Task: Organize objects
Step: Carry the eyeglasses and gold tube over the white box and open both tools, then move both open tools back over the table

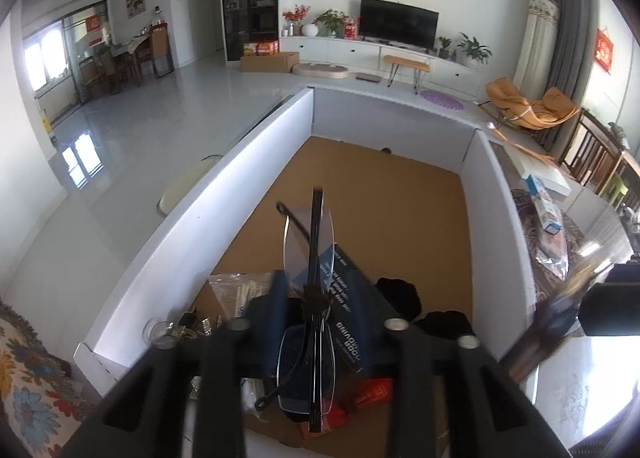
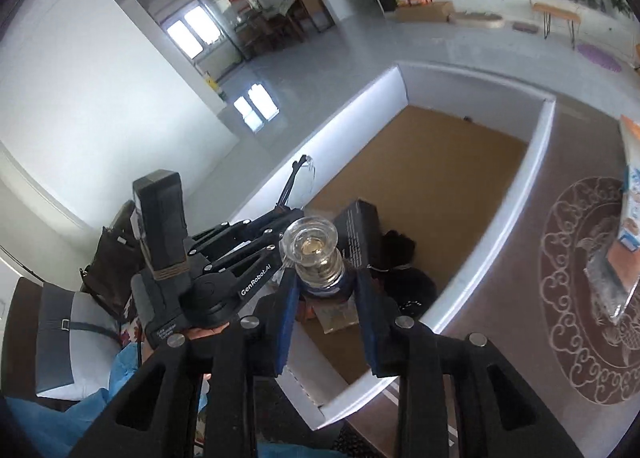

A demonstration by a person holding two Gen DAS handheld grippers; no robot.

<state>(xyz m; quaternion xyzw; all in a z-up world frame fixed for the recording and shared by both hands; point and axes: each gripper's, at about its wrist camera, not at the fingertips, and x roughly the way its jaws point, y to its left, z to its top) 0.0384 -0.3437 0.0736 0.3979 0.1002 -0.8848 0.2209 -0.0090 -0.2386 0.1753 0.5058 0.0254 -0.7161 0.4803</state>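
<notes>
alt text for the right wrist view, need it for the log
The right gripper is shut on a small clear glass bottle, held above a white-walled cardboard box. To its left, the left gripper holds folded eyeglasses over the same box, which already contains a dark carton and black items.

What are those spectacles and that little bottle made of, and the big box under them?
The glasses look rimless, with clear lenses, glass or plastic, and thin dark arms, probably metal. The bottle looks like clear glass: thick, glossy, light showing through its stopper. The box has matte white walls and a dull brown floor, likely cardboard. The left gripper pinches the glasses; the right gripper holds the bottle.
</notes>
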